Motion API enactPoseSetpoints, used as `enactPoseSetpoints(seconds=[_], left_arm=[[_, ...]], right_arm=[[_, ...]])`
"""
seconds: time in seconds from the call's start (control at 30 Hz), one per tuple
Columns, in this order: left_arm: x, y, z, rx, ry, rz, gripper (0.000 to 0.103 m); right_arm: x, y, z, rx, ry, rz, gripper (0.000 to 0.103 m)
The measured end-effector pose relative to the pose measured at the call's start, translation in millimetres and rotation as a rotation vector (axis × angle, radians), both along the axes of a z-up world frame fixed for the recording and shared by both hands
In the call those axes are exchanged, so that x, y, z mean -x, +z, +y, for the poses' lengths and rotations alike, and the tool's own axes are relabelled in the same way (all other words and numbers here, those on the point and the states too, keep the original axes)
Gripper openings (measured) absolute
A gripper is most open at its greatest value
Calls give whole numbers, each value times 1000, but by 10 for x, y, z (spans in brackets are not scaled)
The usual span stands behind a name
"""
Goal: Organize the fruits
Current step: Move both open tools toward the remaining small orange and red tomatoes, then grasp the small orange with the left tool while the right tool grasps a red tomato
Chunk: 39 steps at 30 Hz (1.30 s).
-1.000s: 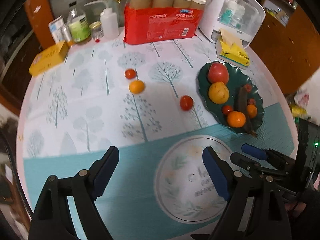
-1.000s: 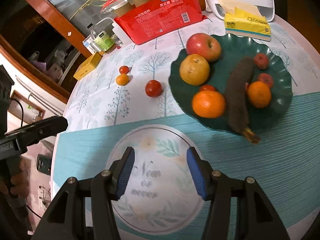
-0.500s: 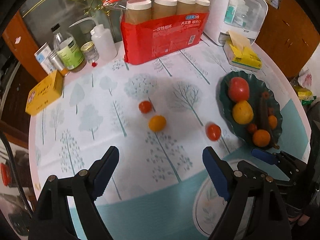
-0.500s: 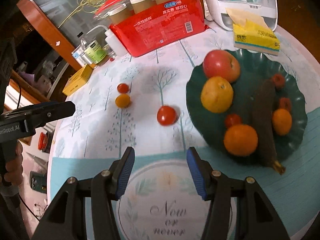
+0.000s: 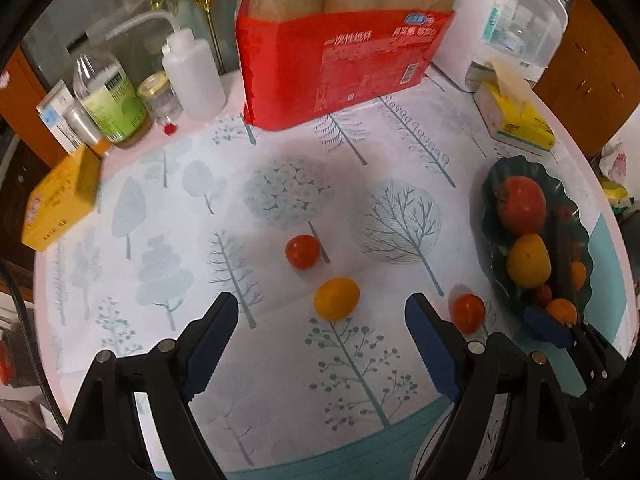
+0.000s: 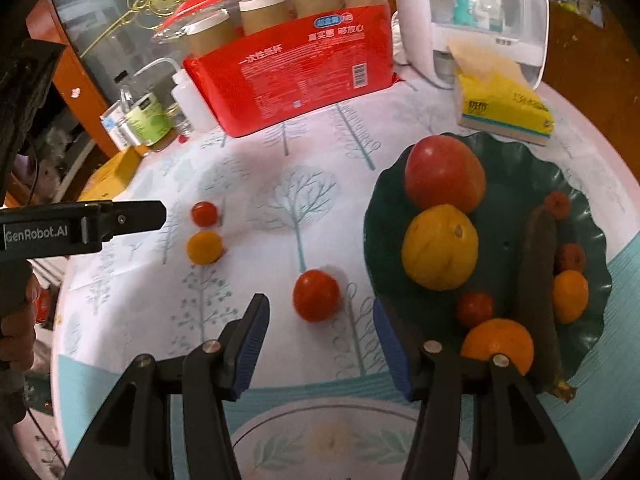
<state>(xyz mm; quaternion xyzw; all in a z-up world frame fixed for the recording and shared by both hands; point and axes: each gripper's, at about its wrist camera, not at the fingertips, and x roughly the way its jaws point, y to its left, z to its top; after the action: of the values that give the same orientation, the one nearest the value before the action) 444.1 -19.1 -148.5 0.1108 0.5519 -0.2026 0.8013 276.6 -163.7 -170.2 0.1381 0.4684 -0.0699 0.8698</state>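
Three small fruits lie loose on the tree-patterned cloth. In the left wrist view, my left gripper (image 5: 320, 312) is open above the cloth, with a yellow-orange fruit (image 5: 336, 298) just ahead between its fingertips, untouched. A red tomato (image 5: 302, 251) sits beyond it. In the right wrist view, my right gripper (image 6: 320, 318) is open, and a second red tomato (image 6: 316, 296) lies between its tips without touching the pads. To the right, the dark green plate (image 6: 520, 152) holds an apple (image 6: 444, 174), a yellow fruit (image 6: 440, 252), an orange (image 6: 498, 344), a dark banana (image 6: 536, 280) and several smaller fruits.
A red pack of paper cups (image 5: 340, 64) stands at the back. A yellow tissue pack (image 6: 500, 108) and a white appliance (image 6: 488, 20) stand behind the plate. Bottles (image 5: 112, 96) and a yellow box (image 5: 60, 200) crowd the back left. The table edge curves round on the left.
Both grippers have moved forward over the cloth toward the loose fruits. The yellow-orange fruit now lies between the left fingertips and a red tomato between the right ones. Neither jaw width changed.
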Motion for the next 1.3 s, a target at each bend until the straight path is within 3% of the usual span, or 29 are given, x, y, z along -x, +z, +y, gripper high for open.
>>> enactPoseSetpoints(seconds=[0.27, 0.53, 0.7, 1.07, 1.3], left_arm=[[-128, -430, -25, 43, -7, 53, 82], [-149, -595, -22, 79, -5, 43, 71], [-157, -677, 3, 93, 1, 64, 64], [-136, -766, 3, 121, 3, 81, 35], [-56, -756, -14, 125, 15, 75, 34]], right_arm=[[-65, -151, 168, 119, 33, -44, 53], [-122, -265, 261, 197, 73, -47, 41], [-139, -322, 243, 193, 81, -46, 38], [-165, -350, 301, 189, 119, -48, 32], [-137, -339, 287, 139, 114, -26, 32]])
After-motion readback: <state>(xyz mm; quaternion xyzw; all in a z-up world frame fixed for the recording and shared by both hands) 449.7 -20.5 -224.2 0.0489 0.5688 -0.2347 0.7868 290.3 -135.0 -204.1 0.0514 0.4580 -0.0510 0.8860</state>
